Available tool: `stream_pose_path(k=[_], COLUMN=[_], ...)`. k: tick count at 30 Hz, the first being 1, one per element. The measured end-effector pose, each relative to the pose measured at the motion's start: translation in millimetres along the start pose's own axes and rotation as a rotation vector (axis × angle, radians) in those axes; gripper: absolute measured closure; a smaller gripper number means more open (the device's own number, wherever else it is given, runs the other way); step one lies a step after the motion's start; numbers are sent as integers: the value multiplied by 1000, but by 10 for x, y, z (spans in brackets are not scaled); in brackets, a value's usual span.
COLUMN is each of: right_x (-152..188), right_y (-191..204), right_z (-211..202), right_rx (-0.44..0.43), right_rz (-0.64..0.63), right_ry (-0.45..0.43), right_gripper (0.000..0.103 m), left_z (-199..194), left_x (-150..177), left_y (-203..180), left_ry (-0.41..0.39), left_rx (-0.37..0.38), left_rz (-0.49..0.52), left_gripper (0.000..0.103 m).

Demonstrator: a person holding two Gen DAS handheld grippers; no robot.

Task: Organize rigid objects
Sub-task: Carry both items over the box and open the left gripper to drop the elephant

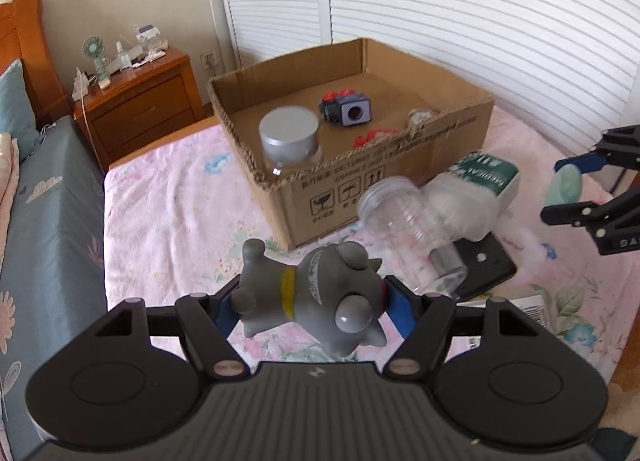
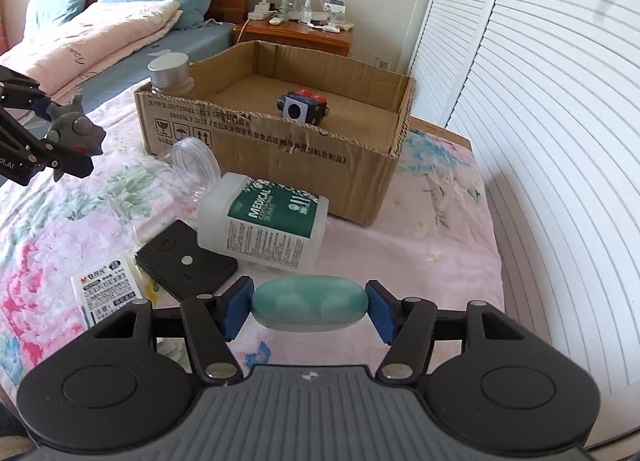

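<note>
My left gripper (image 1: pixel 316 307) is shut on a grey toy figure (image 1: pixel 316 293) and holds it above the bed, in front of the cardboard box (image 1: pixel 392 165). My right gripper (image 2: pixel 310 307) is shut on a pale green oval case (image 2: pixel 310 303) above the pink floral sheet. The box (image 2: pixel 280 149) holds a silver-lidded jar (image 1: pixel 288 137), a black and red cube toy (image 1: pixel 347 107) and small red pieces. Each gripper shows in the other's view: the right gripper (image 1: pixel 568 189) and the left gripper (image 2: pixel 68 141).
A clear open jar (image 1: pixel 408 229), a white medical cotton bottle (image 2: pixel 268 217), a flat black device (image 2: pixel 186 261) and a printed packet (image 2: pixel 108 289) lie on the sheet in front of the box. A wooden nightstand (image 1: pixel 140 101) stands behind; louvred doors are at right.
</note>
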State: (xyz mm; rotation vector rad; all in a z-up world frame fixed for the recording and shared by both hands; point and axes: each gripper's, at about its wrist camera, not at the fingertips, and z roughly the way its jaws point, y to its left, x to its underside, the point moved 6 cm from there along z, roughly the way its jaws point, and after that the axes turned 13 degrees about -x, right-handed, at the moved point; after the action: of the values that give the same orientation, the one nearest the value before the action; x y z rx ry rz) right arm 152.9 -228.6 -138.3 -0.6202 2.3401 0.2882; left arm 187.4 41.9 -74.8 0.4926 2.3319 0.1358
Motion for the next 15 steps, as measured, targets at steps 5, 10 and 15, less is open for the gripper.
stream_pose_path(k=[5,10,15], right_x=[-138,-381,-678], right_y=[18,17,-11], right_z=[-85,-197,-259], right_rx=[-30,-33,-45], right_rz=[-22,-75,-110], right_ry=[-19,-55,-97], right_gripper=[37,37,37], left_z=[-129,-247,-271], left_x=[-197,-528,-969], left_y=[60,141,176], left_ry=[-20,-71,-133], left_rx=[35,39,44], left_rz=[-7,7,20], left_gripper=[32,32,32])
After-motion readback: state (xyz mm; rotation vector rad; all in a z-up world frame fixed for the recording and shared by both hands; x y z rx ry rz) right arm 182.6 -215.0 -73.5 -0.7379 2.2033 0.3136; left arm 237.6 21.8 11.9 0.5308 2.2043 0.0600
